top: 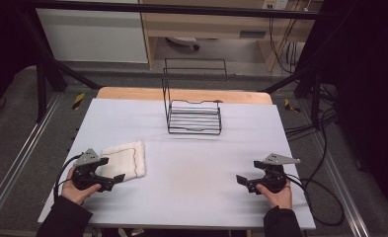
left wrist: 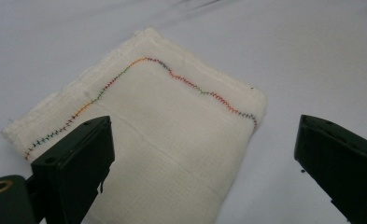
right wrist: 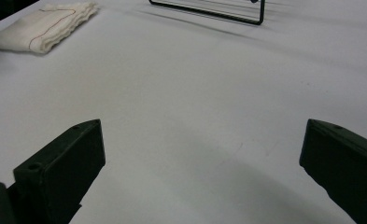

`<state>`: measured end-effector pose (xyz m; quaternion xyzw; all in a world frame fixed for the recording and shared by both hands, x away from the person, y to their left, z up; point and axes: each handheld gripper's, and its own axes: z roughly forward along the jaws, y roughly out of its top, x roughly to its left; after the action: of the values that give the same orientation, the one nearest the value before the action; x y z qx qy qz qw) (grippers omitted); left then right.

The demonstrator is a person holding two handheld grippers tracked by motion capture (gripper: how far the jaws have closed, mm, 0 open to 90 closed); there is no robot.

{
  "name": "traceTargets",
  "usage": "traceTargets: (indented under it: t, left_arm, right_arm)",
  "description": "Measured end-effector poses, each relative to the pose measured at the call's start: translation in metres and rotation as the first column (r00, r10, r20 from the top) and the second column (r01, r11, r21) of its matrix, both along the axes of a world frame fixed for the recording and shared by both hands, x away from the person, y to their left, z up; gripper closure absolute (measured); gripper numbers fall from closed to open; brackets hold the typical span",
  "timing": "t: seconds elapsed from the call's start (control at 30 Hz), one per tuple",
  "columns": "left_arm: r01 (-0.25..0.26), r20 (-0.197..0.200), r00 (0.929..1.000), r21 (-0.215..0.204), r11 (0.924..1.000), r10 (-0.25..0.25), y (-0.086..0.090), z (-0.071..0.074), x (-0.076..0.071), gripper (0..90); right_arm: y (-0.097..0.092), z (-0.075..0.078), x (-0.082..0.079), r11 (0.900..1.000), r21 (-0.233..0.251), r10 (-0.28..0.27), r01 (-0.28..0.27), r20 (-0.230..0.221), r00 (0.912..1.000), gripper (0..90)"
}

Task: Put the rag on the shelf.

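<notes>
Folded cream cloth with multicoloured stitching (top: 126, 160) lies lower left on the white table sheet (top: 191, 163).
Left gripper (left wrist: 204, 154) hangs over it, jaws spread wide, holding nothing; right gripper (right wrist: 202, 158) equally spread above bare sheet. Black wire rack (right wrist: 214, 9) is cut off at that frame's top.

Folded cloth (top: 126, 160) front-left, wire rack (top: 193, 116) behind.
</notes>
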<state>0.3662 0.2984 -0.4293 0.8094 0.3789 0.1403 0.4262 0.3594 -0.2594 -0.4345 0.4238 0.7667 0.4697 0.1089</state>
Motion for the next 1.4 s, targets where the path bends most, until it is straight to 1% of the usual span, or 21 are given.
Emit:
traceTargets:
  t: [0.1, 0.2, 0.33, 0.4, 0.5, 0.6, 0.7, 0.73, 0.83, 0.9, 1.0, 1.03, 1.13, 1.17, 1.2, 1.23, 1.33, 1.4]
  left_arm:
    - [-0.003, -0.002, 1.0, -0.004, 1.0, 0.003, -0.001, 0.0, 0.0, 4.6]
    - [0.0, -0.006, 1.0, 0.004, 1.0, 0.0, -0.003, 0.0, 0.0, 4.6]
    - [-0.001, -0.01, 0.9999, 0.022, 0.9998, 0.002, -0.007, 0.002, -0.001, 4.6]
    - [0.008, -0.01, 0.9999, 0.036, 0.9993, -0.007, -0.009, 0.002, -0.001, 4.7]
    - [0.01, -0.004, 0.9999, 0.04, 0.9992, -0.01, -0.013, 0.004, -0.001, 5.8]
    - [0.016, -0.002, 0.9999, 0.052, 0.9985, -0.016, -0.019, 0.005, -0.002, 7.2]
    - [0.024, -0.008, 0.9997, 0.069, 0.9973, -0.023, -0.028, 0.005, -0.002, 10.0]
    - [0.03, -0.014, 0.9995, 0.07, 0.9971, -0.029, -0.031, 0.005, -0.002, 11.0]
    - [0.041, -0.016, 0.9991, 0.079, 0.9961, -0.04, -0.04, 0.004, -0.003, 13.5]
    - [0.044, -0.02, 0.9989, 0.093, 0.9947, -0.043, -0.048, 0.004, -0.002, 16.6]
    - [0.04, -0.018, 0.9991, 0.1, 0.9941, -0.038, -0.056, 0.003, -0.001, 27.8]
    - [0.039, -0.017, 0.9991, 0.102, 0.994, -0.038, -0.059, 0.003, -0.001, 27.8]
    - [0.044, -0.026, 0.9988, 0.122, 0.9916, -0.041, -0.067, 0.001, 0.001, 36.8]
    - [0.047, -0.028, 0.9987, 0.126, 0.9909, -0.044, -0.069, 0.0, 0.002, 36.8]
    - [0.051, -0.031, 0.9984, 0.132, 0.9899, -0.047, -0.071, -0.001, 0.002, 42.6]
    - [0.056, -0.036, 0.998, 0.136, 0.9892, -0.051, -0.072, -0.002, 0.003, 42.6]
    - [0.062, -0.043, 0.9975, 0.144, 0.9876, -0.057, -0.077, -0.004, 0.006, 49.3]
    - [0.067, -0.051, 0.9969, 0.15, 0.9863, -0.06, -0.078, -0.005, 0.008, 56.1]
  right_arm:
    - [-0.001, -0.001, 0.001, 1.0, -0.004, 0.001, -0.001, 0.002, 1.0, 0.6]
    - [-0.001, -0.001, 0.0, 1.0, -0.004, 0.001, -0.001, 0.006, 1.0, 0.6]
    - [-0.001, -0.001, 0.0, 1.0, -0.002, -0.002, 0.002, 0.007, 1.0, 0.6]
    - [-0.001, -0.001, 0.0, 1.0, -0.005, -0.004, 0.004, 0.003, 1.0, 0.6]
    - [0.0, -0.001, 0.0, 1.0, -0.007, -0.002, 0.002, 0.003, 1.0, 0.6]
    - [0.0, -0.001, 0.0, 1.0, -0.003, -0.002, 0.002, 0.004, 1.0, 0.6]
    - [0.001, -0.002, 0.0, 1.0, -0.006, 0.002, -0.002, 0.002, 1.0, 0.7]
    - [0.001, -0.002, 0.0, 1.0, -0.004, 0.0, 0.0, 0.0, 1.0, 0.7]
    - [0.002, -0.002, 0.0, 1.0, -0.004, 0.002, -0.002, -0.003, 1.0, 0.7]
    - [0.002, -0.002, 0.0, 1.0, -0.007, 0.005, -0.005, -0.004, 1.0, 0.7]
    - [0.003, -0.003, 0.0, 0.9999, -0.01, 0.005, -0.005, -0.005, 1.0, 0.7]
    - [0.003, -0.003, 0.0, 0.9999, -0.01, 0.005, -0.005, -0.005, 1.0, 0.7]
    - [0.003, -0.003, 0.001, 0.9999, -0.009, 0.006, -0.006, -0.005, 1.0, 0.7]
    - [0.003, -0.003, 0.001, 0.9999, -0.009, 0.006, -0.006, -0.005, 1.0, 0.7]
    - [0.003, -0.003, 0.001, 0.9999, -0.011, 0.007, -0.007, -0.002, 1.0, 0.7]
    - [0.003, -0.003, 0.001, 0.9999, -0.011, 0.007, -0.007, -0.002, 1.0, 0.7]
    - [0.003, -0.003, 0.001, 0.9999, -0.012, 0.009, -0.009, -0.005, 0.9999, 0.7]
    - [0.003, -0.004, 0.001, 0.9999, -0.012, 0.01, -0.01, -0.005, 0.9999, 0.7]
